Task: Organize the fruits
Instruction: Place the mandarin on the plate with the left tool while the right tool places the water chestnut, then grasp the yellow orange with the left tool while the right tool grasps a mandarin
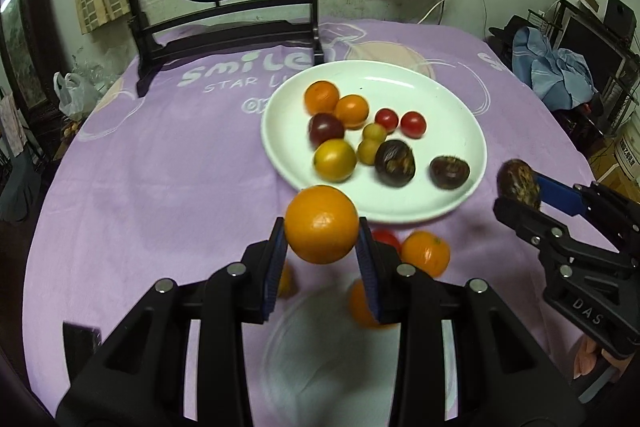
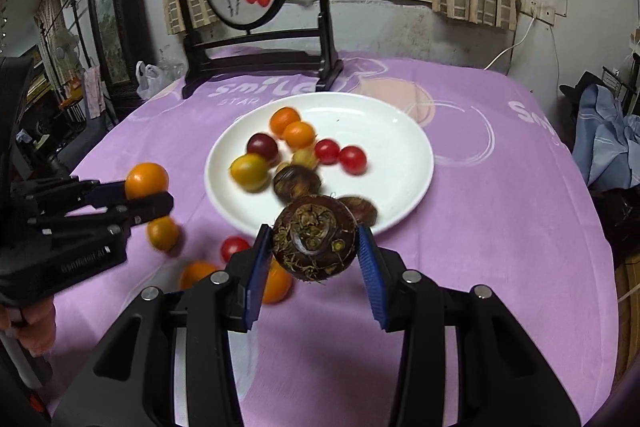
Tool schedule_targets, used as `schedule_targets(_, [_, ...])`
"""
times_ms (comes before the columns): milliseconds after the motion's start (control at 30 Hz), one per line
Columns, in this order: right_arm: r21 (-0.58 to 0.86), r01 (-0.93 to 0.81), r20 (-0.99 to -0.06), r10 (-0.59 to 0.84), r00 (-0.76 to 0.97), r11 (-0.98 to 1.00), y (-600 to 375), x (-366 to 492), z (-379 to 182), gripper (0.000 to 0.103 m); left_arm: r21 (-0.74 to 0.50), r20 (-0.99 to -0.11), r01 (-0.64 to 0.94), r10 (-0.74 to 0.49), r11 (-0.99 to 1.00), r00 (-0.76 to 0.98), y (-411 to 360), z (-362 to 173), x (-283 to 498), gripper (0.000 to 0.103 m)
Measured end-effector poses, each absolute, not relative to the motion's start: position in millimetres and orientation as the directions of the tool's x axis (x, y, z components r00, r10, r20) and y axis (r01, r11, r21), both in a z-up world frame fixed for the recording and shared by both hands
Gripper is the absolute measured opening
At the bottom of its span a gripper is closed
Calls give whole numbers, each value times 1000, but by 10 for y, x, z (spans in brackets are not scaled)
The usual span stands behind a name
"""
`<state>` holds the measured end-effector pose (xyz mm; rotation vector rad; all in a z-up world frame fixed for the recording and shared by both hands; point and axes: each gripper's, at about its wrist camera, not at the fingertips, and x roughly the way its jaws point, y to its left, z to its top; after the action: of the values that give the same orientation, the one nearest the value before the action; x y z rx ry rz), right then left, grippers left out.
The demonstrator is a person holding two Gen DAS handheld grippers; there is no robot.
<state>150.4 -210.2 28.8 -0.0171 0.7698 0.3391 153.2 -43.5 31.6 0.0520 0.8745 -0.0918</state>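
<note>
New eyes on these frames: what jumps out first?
An orange clamped in the left tongs, lifted above the purple cloth. Beside it, the right tongs grip a dark, rooty water chestnut. Behind both sits a white plate of mixed small fruits.

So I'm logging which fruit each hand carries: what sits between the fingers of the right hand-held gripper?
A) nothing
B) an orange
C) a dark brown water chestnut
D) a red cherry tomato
C: the right hand-held gripper is shut on a dark brown water chestnut with rootlets, raised in front of the white plate, while the orange sits in the left hand-held gripper.
</note>
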Motion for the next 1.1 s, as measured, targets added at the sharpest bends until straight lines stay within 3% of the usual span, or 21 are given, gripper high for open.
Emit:
schedule_targets(567, [51, -311, -710, 254, 657, 949, -1995, 2185, -12, 44, -16, -801, 88, -66, 996, 595, -720, -19, 2349, 35])
schedule_targets(633, [51, -301, -707, 247, 663, 952, -2022, 2233, -28, 47, -10, -792, 74, -53, 997, 608, -718, -19, 2377, 38])
schedule_targets(700, [53, -287, -704, 239, 668, 956, -2063, 2257, -36, 51, -4, -783, 59, -40, 998, 620, -701, -16, 2401, 58])
schedule_targets(767, [76, -277, -699, 249, 670, 958, -2132, 2253, -24, 54, -2, -770, 42, -29, 999, 638, -662, 8, 2399, 70])
schedule_targets(900, [88, -275, -697, 257, 670, 957, -2193, 2151, 19, 54, -37, -753, 61, -68, 997, 655, -586, 134, 2289, 78])
schedule_targets(1100, [120, -255, -698, 264, 666, 959, -2310, 1924, 90, 54, -21, -738, 64, -59, 998, 672, -471, 274, 2027, 80])
